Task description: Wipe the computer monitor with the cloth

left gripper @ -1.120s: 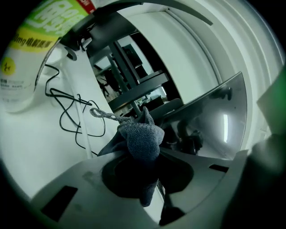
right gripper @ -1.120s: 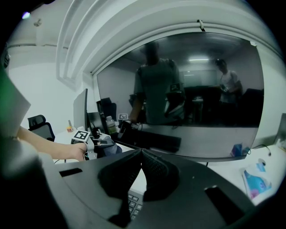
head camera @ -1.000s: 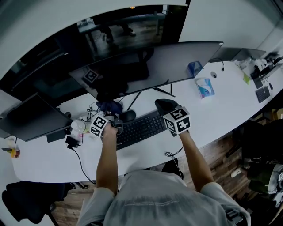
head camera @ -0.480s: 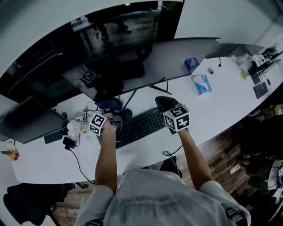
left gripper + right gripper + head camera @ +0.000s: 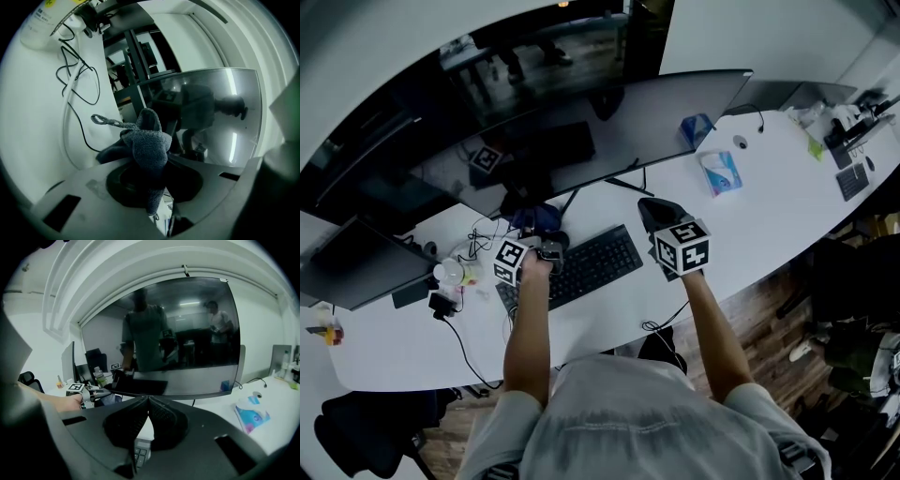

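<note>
Cloth [image 5: 149, 140] is clamped in the left gripper [image 5: 150, 180] fingers, with its bunched end presented toward the monitor [image 5: 164, 333], likely as the wiping face. Right gripper [image 5: 146, 405] fingers are pressed together on nothing and held over the keyboard [image 5: 581, 267], apparently clear of the work.

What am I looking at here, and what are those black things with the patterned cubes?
A person at a white desk holds a two-jaw gripper in each hand; the cubes are part of them. One picture comes from a camera on the person's head, looking down; the other two cameras ride on the grippers, looking along their jaws. The left gripper is shut on a bunched cloth. The right gripper is shut and empty, facing the dark monitor. A keyboard and a blue-patterned pack lie on the desk.
</note>
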Available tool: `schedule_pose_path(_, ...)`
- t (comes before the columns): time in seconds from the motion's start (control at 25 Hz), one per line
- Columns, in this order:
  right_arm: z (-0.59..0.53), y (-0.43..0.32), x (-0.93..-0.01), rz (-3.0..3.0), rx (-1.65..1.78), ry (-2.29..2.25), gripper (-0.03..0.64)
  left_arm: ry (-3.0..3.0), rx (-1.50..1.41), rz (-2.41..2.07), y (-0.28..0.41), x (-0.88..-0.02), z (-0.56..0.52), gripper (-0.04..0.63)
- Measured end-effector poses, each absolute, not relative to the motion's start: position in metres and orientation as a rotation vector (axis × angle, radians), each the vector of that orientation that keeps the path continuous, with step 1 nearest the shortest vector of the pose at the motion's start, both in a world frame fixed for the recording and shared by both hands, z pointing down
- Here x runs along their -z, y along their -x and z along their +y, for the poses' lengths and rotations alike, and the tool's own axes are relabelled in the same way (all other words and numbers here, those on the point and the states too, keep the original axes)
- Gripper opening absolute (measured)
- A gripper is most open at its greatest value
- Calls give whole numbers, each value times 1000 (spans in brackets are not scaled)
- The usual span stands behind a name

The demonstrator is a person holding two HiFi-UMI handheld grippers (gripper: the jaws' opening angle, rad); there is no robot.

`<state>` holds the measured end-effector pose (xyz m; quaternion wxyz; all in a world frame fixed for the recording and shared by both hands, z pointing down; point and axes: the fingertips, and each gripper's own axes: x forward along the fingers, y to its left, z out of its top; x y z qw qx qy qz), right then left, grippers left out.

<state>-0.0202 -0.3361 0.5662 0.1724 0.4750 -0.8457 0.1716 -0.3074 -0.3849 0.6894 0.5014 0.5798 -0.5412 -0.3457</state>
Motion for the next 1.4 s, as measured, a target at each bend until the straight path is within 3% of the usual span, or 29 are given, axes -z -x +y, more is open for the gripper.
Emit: schedule_pose_path(1.4, -353, -147, -575, -2314, -547, -1468, 2, -1420, 776, -1233, 129, -689, -424, 74)
